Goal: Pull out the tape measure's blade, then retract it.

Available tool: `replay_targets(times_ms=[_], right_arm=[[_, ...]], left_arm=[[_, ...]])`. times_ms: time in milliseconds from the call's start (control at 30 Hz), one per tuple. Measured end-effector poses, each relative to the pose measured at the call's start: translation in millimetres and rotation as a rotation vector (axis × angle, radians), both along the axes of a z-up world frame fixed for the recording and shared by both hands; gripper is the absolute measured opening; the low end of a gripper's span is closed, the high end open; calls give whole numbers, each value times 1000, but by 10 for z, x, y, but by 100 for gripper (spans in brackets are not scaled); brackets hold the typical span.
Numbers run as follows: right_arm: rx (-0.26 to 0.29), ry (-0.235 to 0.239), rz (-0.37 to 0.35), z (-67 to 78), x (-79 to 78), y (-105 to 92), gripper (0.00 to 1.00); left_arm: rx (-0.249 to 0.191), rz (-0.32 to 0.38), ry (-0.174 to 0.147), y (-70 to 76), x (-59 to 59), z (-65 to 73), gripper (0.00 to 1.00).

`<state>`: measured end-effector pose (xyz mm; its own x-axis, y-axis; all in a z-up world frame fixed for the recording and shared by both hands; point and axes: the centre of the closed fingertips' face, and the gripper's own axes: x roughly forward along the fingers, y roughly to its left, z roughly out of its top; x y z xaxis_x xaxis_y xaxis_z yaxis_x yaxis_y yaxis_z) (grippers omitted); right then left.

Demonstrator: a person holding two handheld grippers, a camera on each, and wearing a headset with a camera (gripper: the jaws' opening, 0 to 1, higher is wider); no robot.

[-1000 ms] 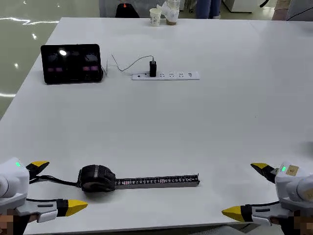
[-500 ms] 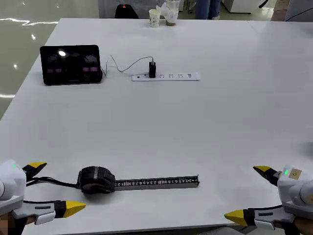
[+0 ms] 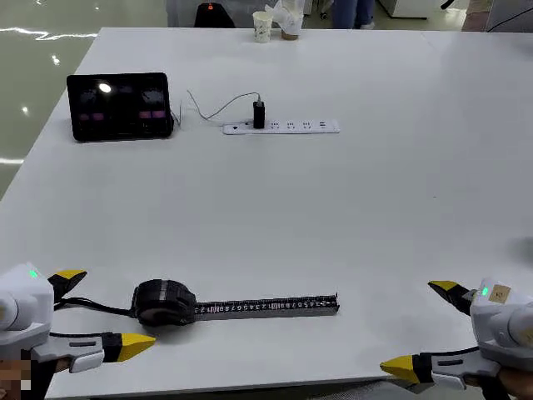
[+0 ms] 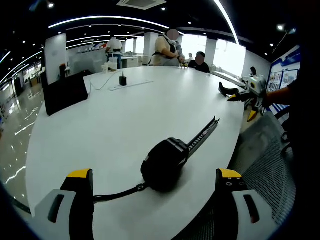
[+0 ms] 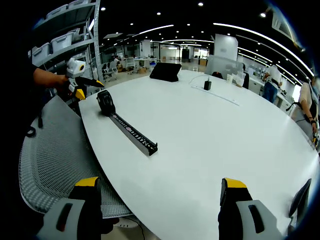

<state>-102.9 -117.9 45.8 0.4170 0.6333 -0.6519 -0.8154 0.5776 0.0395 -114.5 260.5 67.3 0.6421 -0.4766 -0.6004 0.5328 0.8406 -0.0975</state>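
- Both wide open and empty: my left gripper (image 3: 108,308) and my right gripper (image 3: 414,325).
- tape measure (image 3: 164,302) has its blade (image 3: 266,306) out; letting it retract unguided could whip it sideways, I reckon.

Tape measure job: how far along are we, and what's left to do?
The pull-out looks done: the blade lies extended on the table, out of the case. Nothing is in hand. The left gripper is open just short of the case, and the right gripper is open, well apart from the blade's tip. Left to do: retracting the blade.
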Motion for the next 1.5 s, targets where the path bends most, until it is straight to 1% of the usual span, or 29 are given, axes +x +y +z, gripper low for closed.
replay_targets(times_ms=[67,133,200,233,267,333,367,433,500,567,600,733,867,933,967,1000,1033,1100,1200,1233,1267,1367,1467,1500], right_arm=[[-4,-8,4,7,11,4,99],[-12,-5,11,5,13,19,99],[-12,-3,16,4,19,29,99],[-13,-2,20,-2,29,34,99],[-12,2,22,-4,33,42,99],[-17,3,33,-11,41,63,99],[-20,3,39,-6,40,78,99],[-29,4,59,-6,42,103,99],[-41,-2,74,-13,67,111,99],[-44,-5,88,-1,93,135,99],[-47,-6,91,0,103,141,99],[-56,-11,116,10,150,196,99],[-68,-10,145,9,185,244,99],[-77,-7,164,8,199,275,99],[-79,-6,172,3,206,288,99],[-85,-5,188,-10,215,306,99],[-93,-6,199,-22,222,314,99],[-108,2,220,-51,235,334,99],[-126,5,258,-85,250,373,99],[-130,7,281,-91,245,398,99],[-126,9,294,-91,241,419,99],[-145,15,319,-127,263,448,99],[-150,23,346,-147,274,499,99],[-157,26,355,-159,280,517,99]], left_arm=[[-7,4,-9,-57,21,27,99],[-5,3,-7,-114,36,22,99],[14,-3,-10,-151,43,5,99],[35,-10,-3,-165,38,-20,98],[36,-8,0,-178,43,-26,97],[25,4,4,-210,63,-22,96],[23,14,13,-221,67,-30,96],[18,19,21,-263,76,-35,94],[-12,20,35,-349,69,-18,93],[-35,23,40,-419,85,4,96],[-35,27,39,-423,100,0,98],[-28,30,30,-504,151,10,99],[-23,49,36,-538,191,-13,99],[-31,53,34,-570,205,-4,99],[-34,61,33,-577,218,-2,99],[-33,84,31,-576,235,4,99],[-36,85,27,-590,247,8,99],[-39,109,25,-600,285,4,99],[-25,140,22,-594,339,-11,99],[5,147,11,-567,366,-28,99],[19,151,9,-566,373,-35,99],[3,180,8,-585,395,-34,99],[-3,237,0,-536,439,-64,99],[-11,264,-5,-513,458,-79,99]])
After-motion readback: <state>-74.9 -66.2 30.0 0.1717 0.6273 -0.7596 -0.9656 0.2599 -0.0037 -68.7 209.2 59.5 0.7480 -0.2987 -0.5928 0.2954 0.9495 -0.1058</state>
